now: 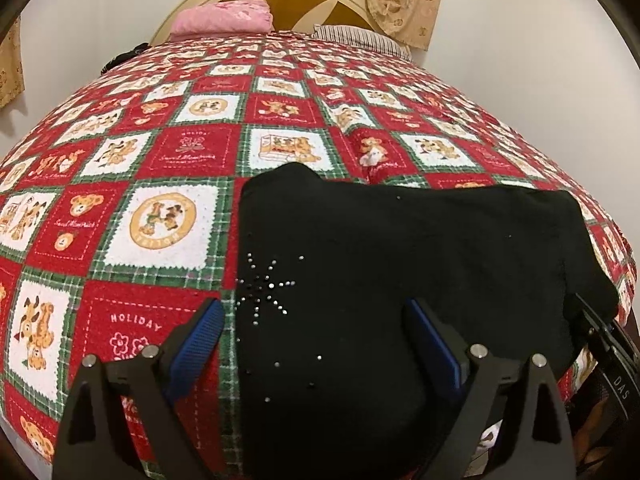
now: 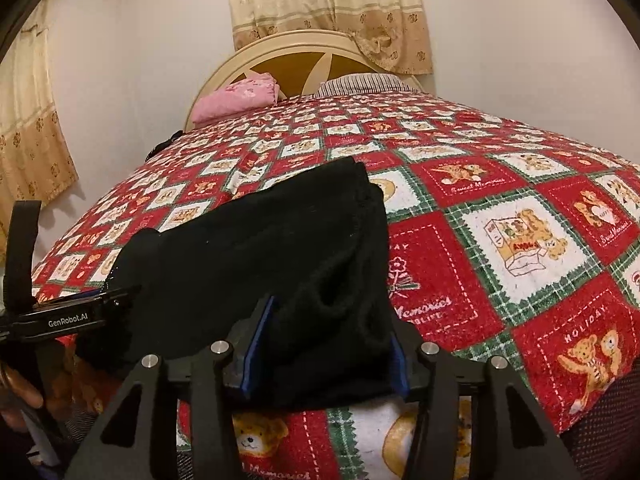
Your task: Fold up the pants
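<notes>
Folded black pants with a rhinestone star lie near the front edge of the red teddy-bear bedspread. My left gripper stands open and wide over their left edge. Its left finger is above the bedspread and its right finger above the black cloth. In the right wrist view the pants bunch up between the blue pads of my right gripper, which is shut on that fold at the near right corner. The left gripper shows side-on at the left, held by a person's hand.
A folded pink cloth and a striped pillow lie by the cream headboard. Beige curtains hang behind the bed and at the left. The bedspread's front edge drops off close to my grippers.
</notes>
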Available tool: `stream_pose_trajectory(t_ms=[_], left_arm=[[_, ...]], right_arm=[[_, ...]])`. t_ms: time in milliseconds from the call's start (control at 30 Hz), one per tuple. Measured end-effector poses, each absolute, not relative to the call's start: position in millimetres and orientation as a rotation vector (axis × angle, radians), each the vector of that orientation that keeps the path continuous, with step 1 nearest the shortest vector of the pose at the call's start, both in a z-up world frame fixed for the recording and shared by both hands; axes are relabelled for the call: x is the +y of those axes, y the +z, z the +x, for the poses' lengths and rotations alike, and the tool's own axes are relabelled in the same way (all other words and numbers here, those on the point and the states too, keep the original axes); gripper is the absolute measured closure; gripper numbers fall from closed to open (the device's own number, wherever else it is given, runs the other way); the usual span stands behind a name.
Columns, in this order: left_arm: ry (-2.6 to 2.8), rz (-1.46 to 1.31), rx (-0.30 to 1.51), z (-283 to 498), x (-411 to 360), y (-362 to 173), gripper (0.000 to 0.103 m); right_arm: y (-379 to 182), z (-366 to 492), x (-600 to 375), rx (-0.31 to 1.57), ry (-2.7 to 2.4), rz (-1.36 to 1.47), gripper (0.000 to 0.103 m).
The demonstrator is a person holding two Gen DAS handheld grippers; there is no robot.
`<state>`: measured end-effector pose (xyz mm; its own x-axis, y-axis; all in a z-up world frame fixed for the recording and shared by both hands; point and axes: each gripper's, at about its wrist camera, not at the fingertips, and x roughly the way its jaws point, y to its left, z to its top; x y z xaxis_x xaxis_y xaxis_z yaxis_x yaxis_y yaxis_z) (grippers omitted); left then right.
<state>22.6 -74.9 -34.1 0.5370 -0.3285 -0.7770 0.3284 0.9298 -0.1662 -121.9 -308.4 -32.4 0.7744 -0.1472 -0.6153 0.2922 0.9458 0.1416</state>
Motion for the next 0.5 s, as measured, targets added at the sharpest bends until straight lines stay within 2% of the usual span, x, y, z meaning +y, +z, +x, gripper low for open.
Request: stream_pose_trajectory(t_ms=[267,500], left_arm=[[-0.428,-0.01,0.935,17.4,-76.9,-32.5,0.013],[-0.429,0.01,0.924,14.7,-81.2,-33.1,0.013]], right_arm=[[-33.8,-122.5,-308.7,0.651,-0.248,0.256,0.051],[-32.3,-123.3,-315.6,0.651,-0.228,0.302,0.051]])
